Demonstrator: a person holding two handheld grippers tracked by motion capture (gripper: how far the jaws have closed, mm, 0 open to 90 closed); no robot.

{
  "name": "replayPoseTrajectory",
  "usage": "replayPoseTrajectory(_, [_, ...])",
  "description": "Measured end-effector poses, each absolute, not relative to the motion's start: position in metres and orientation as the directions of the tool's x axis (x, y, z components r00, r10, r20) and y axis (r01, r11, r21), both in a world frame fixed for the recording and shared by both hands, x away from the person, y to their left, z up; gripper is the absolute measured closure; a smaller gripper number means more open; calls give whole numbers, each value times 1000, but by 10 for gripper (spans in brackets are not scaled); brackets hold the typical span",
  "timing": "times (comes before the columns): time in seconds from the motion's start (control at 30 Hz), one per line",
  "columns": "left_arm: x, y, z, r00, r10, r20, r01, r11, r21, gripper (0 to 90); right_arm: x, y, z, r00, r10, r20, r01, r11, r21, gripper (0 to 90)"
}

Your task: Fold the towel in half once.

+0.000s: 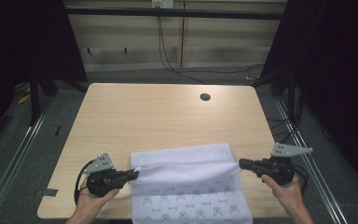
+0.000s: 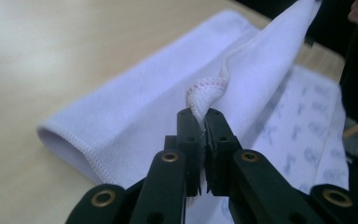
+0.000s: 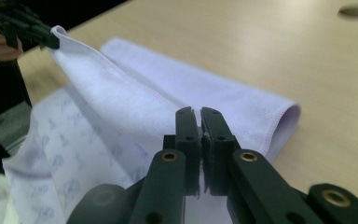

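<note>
A white cloth with a blue printed pattern on its other face lies at the near edge of the wooden table. Its far part is folded over, and its near part hangs over the table edge. My left gripper is shut on one corner of the cloth, and the pinched hem bunches up above the jaw tips. My right gripper is shut on the opposite corner, with the cloth running from its jaw tips. The edge between the two grippers is lifted and stretched.
A round cable hole sits in the far right part of the table top. Metal rails run along the floor on both sides, and black cables trail behind the table. Dark curtains stand left and right.
</note>
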State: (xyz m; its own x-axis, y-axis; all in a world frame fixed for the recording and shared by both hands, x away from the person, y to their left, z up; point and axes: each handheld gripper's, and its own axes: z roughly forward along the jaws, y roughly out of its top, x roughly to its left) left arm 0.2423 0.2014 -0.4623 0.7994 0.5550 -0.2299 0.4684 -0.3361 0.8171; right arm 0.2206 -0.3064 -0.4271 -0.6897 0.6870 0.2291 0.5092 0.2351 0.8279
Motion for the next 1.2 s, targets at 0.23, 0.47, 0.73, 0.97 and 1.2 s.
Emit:
replayPoseTrajectory(0.23, [242,194,-487,799,549,-245,521,-429,738,864,210,-295,-461,-673,702,235,586,311,748,864])
replayPoseTrajectory(0.47, [247,188,-496,799,563,-212,529,-489,693,863,218,-281,-482,-670,712,210,630,396,668,863])
replayPoseTrajectory(0.73, [261,193,-499,780,584,-225,546,-460,700,866,228,-277,-490,-651,733,201,659,413,629,863])
replayPoseTrajectory(0.97, [281,196,-500,765,611,-202,545,-448,709,868,234,-269,-491,-639,742,202,667,405,626,861])
replayPoseTrajectory(1.2, [314,198,-503,751,629,-201,550,-427,718,868,246,-261,-492,-609,771,184,676,384,630,862])
